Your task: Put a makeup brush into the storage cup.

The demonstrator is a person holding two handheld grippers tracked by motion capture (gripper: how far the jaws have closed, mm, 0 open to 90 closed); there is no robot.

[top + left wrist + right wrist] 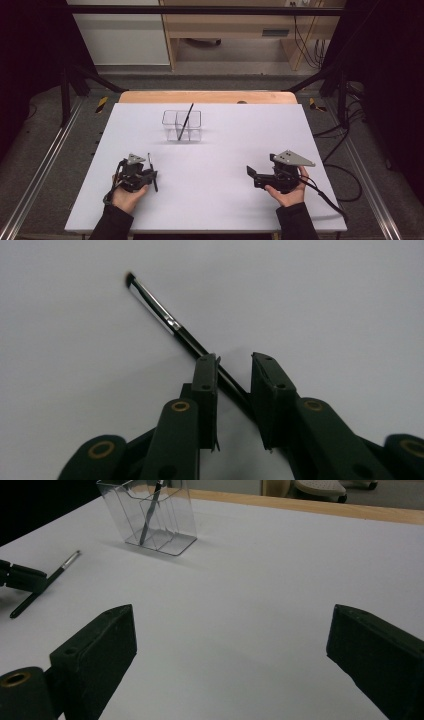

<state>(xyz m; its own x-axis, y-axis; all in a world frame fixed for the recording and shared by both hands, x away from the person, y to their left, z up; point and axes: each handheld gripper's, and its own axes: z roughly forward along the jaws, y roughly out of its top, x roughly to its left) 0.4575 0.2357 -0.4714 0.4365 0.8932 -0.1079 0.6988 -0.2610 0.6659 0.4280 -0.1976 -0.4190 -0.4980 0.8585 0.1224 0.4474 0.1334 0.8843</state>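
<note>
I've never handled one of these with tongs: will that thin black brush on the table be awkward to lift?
Probably a little. The brush looks thin and stiff, so it should not droop. Its round handle crosses slantwise between the left claw, so it may roll or swivel. It looks light; the shiny metal collar seems slippery.

Brush on table front left, organizer behind holding second brush

A thin black makeup brush with a silver collar and dark bristle tip lies flat on the white table, running from upper left to centre of the left gripper view. Its handle passes between the jaws.
</note>
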